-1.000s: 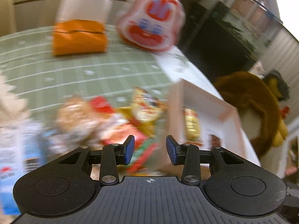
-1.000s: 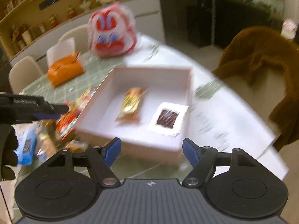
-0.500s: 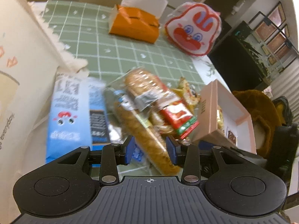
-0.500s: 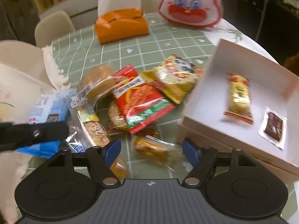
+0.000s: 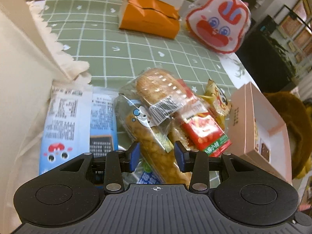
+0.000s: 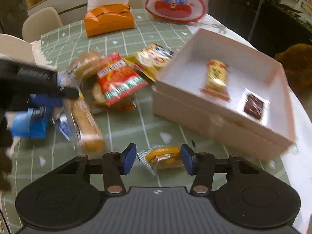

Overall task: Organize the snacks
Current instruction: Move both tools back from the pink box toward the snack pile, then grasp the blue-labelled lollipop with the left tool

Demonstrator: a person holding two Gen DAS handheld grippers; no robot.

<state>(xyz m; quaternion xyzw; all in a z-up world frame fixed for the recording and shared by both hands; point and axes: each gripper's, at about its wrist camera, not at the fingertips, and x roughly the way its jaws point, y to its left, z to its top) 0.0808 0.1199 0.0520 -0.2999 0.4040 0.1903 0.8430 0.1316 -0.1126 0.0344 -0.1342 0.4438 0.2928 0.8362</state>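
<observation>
While the left gripper [image 5: 157,157] is held over the snack pile on the desk [image 5: 120,46], its jaws stand apart, astride the long baked snack bar in clear wrap [image 5: 156,152]; contact of the pads with the wrap cannot be told. Just left of that bar a blue-and-white packet [image 5: 66,124] is seen lying flat. A round bread in clear wrap [image 5: 156,85] is stacked over the bar's far end, with a red-and-green packet [image 5: 204,132] just beside it and a yellow packet [image 5: 218,97] behind.

The right gripper [image 6: 158,159] is seen low over the green checked cloth, its jaws having just been closing. A small orange-wrapped snack [image 6: 163,156] lies between them; the right pad appears to touch the wrapper, the left pad is still apart from it, so no clamp is shown.

The pink box [image 6: 195,105] is placed right of the pile, open-topped. Inside, a yellow wrapped bar [image 6: 215,78] and a dark square in clear wrap [image 6: 253,107] are laid near each other, not touching.

At the far desk edge an orange tissue box [image 6: 109,19] and a rabbit-face bag [image 6: 175,2] are seen, well apart from the pile.
</observation>
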